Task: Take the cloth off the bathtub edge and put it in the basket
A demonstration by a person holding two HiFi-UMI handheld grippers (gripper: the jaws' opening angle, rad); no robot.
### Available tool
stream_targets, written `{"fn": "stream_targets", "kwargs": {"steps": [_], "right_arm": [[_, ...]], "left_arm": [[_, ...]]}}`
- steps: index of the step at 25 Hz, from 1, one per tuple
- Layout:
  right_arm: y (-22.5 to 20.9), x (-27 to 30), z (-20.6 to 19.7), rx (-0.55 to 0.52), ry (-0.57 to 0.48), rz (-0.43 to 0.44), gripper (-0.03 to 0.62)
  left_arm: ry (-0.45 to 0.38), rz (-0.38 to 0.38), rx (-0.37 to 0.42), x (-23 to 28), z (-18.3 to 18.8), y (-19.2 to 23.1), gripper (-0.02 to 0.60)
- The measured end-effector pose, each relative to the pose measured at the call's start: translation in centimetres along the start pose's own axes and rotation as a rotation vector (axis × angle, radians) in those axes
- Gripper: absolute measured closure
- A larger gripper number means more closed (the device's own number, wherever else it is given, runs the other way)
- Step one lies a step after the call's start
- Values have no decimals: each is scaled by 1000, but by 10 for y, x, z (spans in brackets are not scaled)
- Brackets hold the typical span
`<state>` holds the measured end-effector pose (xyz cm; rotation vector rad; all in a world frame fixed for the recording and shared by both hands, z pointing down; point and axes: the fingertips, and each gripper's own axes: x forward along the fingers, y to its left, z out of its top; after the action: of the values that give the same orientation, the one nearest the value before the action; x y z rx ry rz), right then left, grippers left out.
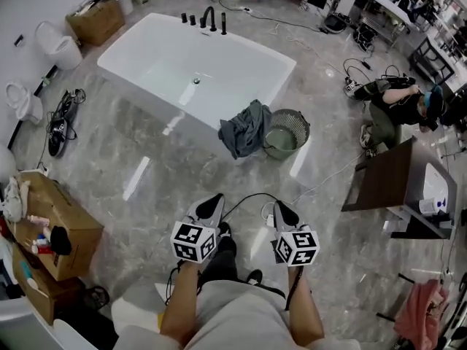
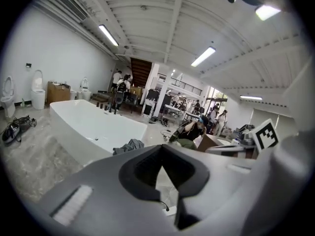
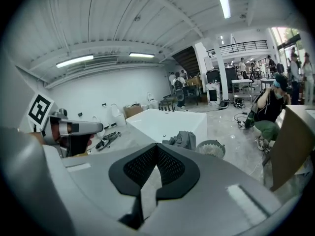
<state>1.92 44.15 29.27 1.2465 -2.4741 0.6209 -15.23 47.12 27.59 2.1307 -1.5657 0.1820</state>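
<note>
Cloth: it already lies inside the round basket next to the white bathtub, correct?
No. The cloth is draped over the edge of the bathtub, not inside the basket, which stands next to the bathtub on the floor. The head view shows this.

Cloth [image 1: 246, 127] on bathtub [image 1: 191, 71] edge, beside basket [image 1: 286, 133].

bright ceiling strip lights [image 2: 109, 35], glare on glossy floor [image 1: 139, 177], fisheye-warped dark corners.

Grey-blue cloth [image 1: 245, 127], white bathtub [image 1: 146, 68], seemingly green basket [image 1: 286, 133]
</note>
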Motion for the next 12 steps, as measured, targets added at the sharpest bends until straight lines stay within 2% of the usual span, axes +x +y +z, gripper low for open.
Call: {"fn": "stream_targets", "kwargs": {"steps": [3, 6, 8, 12], "right_arm": [[10, 30, 24, -10, -12, 2, 594], [10, 52, 33, -32, 0, -8, 594], [6, 64, 32, -26, 12, -12, 594], [0, 86, 21, -13, 21, -6, 594]], "left_arm": [[-5, -2, -23, 16, 18, 31, 525], [-13, -57, -72, 30, 25, 44, 525], [0, -84, -110, 37, 20, 49, 525], [52, -76, -111, 47, -3, 69, 525]]}}
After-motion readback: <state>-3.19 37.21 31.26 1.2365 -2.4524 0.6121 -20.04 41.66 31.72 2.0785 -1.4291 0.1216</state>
